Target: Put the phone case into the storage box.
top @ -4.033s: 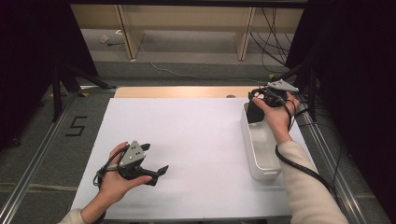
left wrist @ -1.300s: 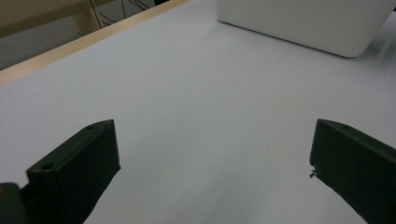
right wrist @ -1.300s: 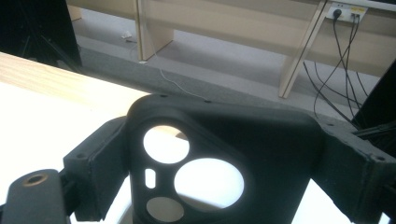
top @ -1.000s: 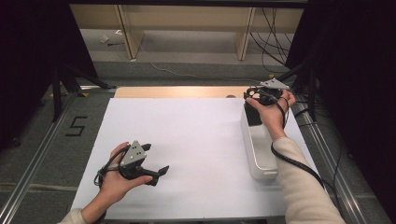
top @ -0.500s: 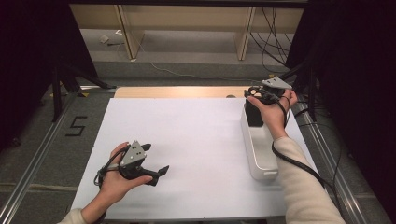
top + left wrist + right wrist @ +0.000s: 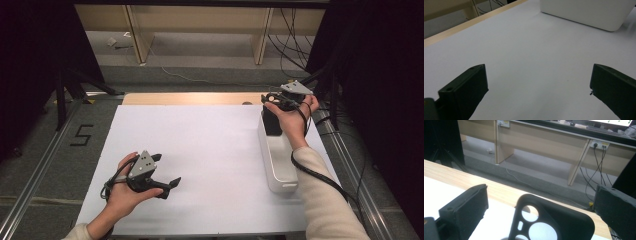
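Note:
A black phone case (image 6: 271,122) stands upright in the far end of a long white bin (image 6: 280,170) at the table's right side. My right gripper (image 6: 270,102) hovers just above that end, held in a hand. In the right gripper view the phone case (image 6: 554,225), camera cut-outs showing, rises between the wide-apart jaws of the right gripper (image 6: 541,192), with a gap beside the left jaw. My left gripper (image 6: 169,187) rests low over the white table sheet (image 6: 200,140) at the near left, open. Nothing lies between the jaws of the left gripper (image 6: 539,92).
The white bin (image 6: 584,12) lies ahead of the left gripper. A bare wooden strip (image 6: 190,98) runs along the table's far edge, and metal rails flank both sides. Beyond it are floor, cables and wooden desk legs (image 6: 504,142).
Over the four seconds the right hand and gripper have shifted slightly toward the bin's far end. The left gripper has stayed put.

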